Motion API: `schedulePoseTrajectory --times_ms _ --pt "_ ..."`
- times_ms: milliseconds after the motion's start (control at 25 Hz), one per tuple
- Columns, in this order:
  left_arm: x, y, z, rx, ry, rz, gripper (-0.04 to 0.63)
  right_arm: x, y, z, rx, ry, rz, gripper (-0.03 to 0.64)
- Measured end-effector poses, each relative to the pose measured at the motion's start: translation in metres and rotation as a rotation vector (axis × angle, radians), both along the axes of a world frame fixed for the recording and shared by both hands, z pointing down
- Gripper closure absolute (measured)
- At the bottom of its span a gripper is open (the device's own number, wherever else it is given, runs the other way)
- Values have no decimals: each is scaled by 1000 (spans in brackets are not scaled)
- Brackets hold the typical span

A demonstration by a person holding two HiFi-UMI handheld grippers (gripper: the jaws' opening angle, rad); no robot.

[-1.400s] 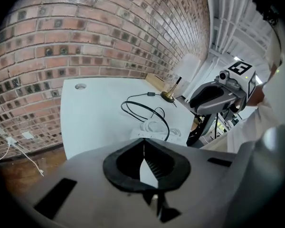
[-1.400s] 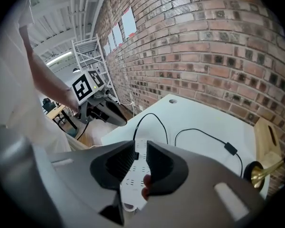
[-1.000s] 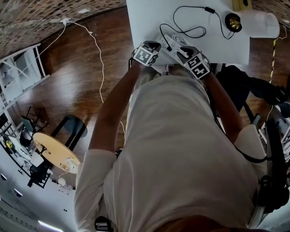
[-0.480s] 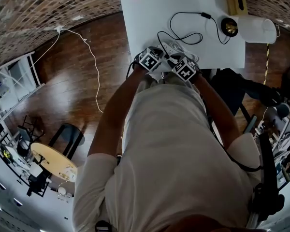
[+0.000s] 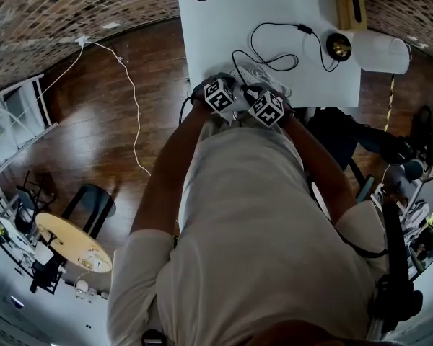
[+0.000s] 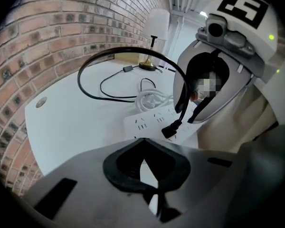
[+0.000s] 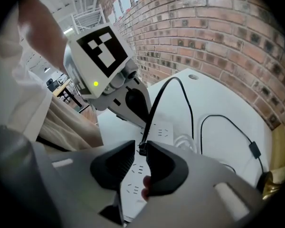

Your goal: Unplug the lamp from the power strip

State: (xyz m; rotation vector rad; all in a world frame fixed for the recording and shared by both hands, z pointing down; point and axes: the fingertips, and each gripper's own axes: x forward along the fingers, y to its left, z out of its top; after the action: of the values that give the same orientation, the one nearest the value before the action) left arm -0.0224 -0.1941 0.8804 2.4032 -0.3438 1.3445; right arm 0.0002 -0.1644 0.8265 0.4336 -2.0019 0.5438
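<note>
The plug [image 6: 172,128] is a small black body, angled where the cord leaves it. It is seated in a socket of the white power strip [image 6: 149,120], which lies by the near edge of the white table [image 5: 224,27].

I judge the plug to be rigid and light, held only by the friction of its prongs. Its smooth plastic could slip under the pads. The place to grip is the body's two sides, low down, pulling straight away from the strip's face. The cord [image 6: 109,56] is limp and should not be used to pull.

The right gripper [image 7: 141,148] stands over the plug. Its jaws have just been closing and now pinch the plug between the pad tips.

The strip looks light and would probably lift with the plug unless it is pinned. The left gripper [image 6: 142,151] is at the strip's near left end. Its jaws are drawn together, and only a sliver of white shows behind the tips.

From the plug the cord arches up, loops across the table past an inline switch, and reaches the lamp [image 5: 339,46] at the far right. The lamp has a brass base and a white shade.
</note>
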Motion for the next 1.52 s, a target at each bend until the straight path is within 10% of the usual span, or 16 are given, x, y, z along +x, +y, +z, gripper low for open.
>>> schedulePoseTrajectory --times_ms 320,640,1120,1520 --pt "9 6 0 40 1 44 589 -2 -4 -4 11 3 -20 580" --pt "11 9 2 292 -41 178 597 -3 -3 -3 -17 -30 0 595" --pt "13 9 -1 324 -25 191 603 0 -7 -1 -106 -129 146 601" --pt "12 8 3 348 -154 199 604 0 -7 -1 -134 -110 158 603"
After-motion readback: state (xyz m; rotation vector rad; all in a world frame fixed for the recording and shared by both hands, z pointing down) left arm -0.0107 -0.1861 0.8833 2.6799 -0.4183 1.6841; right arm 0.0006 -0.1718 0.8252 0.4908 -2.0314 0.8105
